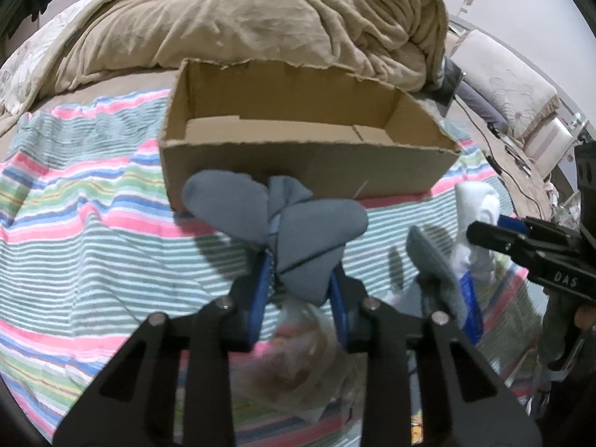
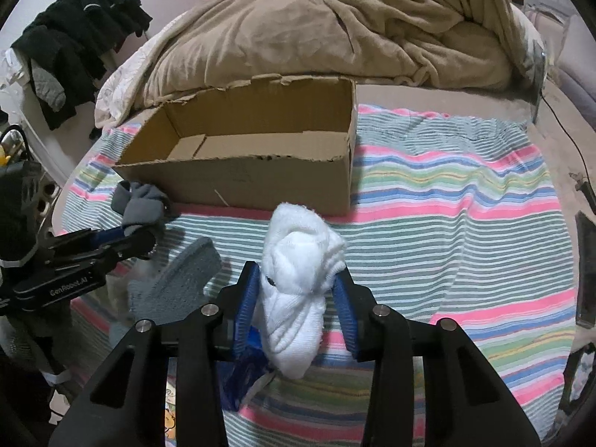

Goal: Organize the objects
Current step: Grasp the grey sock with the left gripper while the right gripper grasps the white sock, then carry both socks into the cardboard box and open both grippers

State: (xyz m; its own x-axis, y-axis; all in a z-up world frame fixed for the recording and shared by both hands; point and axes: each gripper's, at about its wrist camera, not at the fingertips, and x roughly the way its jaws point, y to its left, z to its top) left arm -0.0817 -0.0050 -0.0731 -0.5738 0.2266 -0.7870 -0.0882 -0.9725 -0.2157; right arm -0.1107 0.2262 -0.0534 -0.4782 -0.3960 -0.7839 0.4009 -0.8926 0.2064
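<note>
While the gray sock (image 1: 298, 231) is pinched tight in the jaws of the left gripper (image 1: 300, 287), the white sock (image 2: 301, 283) is held in the jaws of the right gripper (image 2: 298, 305). Both are kept just in front of the cardboard box (image 2: 260, 182), above the striped blanket (image 2: 447, 223) on the bed. Another gray sock (image 2: 186, 275) is seen lying between the grippers. A tan quilt (image 2: 335, 29) is piled behind the box.
</note>
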